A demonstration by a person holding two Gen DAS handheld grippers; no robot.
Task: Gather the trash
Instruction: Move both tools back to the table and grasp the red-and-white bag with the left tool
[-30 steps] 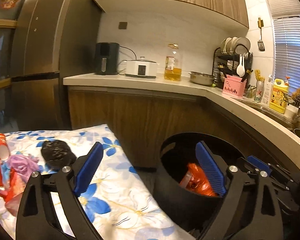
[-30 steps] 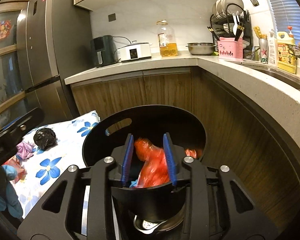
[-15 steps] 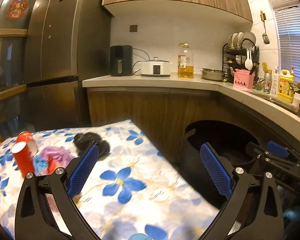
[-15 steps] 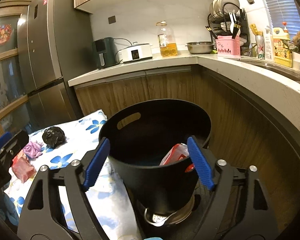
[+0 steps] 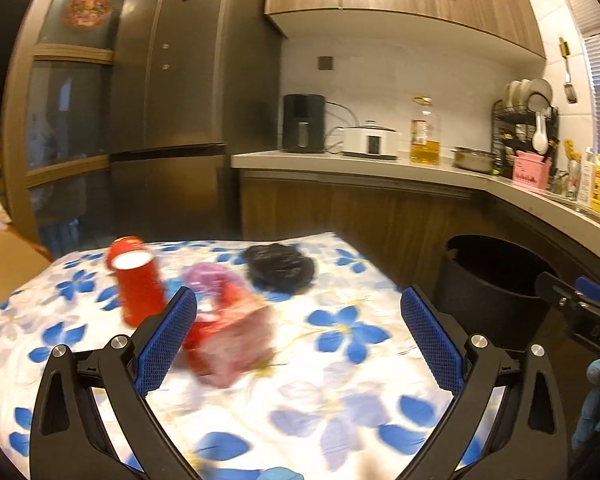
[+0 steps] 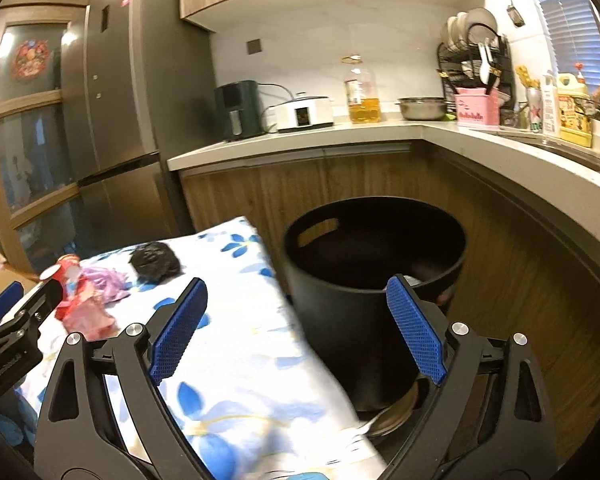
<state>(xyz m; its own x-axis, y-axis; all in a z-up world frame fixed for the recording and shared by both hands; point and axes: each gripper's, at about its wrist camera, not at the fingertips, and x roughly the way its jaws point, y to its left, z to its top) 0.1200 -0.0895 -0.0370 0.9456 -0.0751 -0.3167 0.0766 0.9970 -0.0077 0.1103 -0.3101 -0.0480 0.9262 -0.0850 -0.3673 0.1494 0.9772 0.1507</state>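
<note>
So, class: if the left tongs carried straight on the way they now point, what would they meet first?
Probably the crumpled pink-and-red wrapper on the flowered tablecloth, lying just ahead between the open left tongs. The picture is blurred, so depth is uncertain.

Taking the black bin [image 6: 374,276] as landmark: the right gripper [image 6: 296,322] points slightly downward at the bin's near left side, its jaws spread wide with nothing between them, having just been opening. The left gripper [image 5: 298,334] sits well to the left of the bin, tilted a little downward, its jaws wide apart too and holding nothing. A blue-gloved hand [image 5: 596,404] shows behind the right gripper.
</note>
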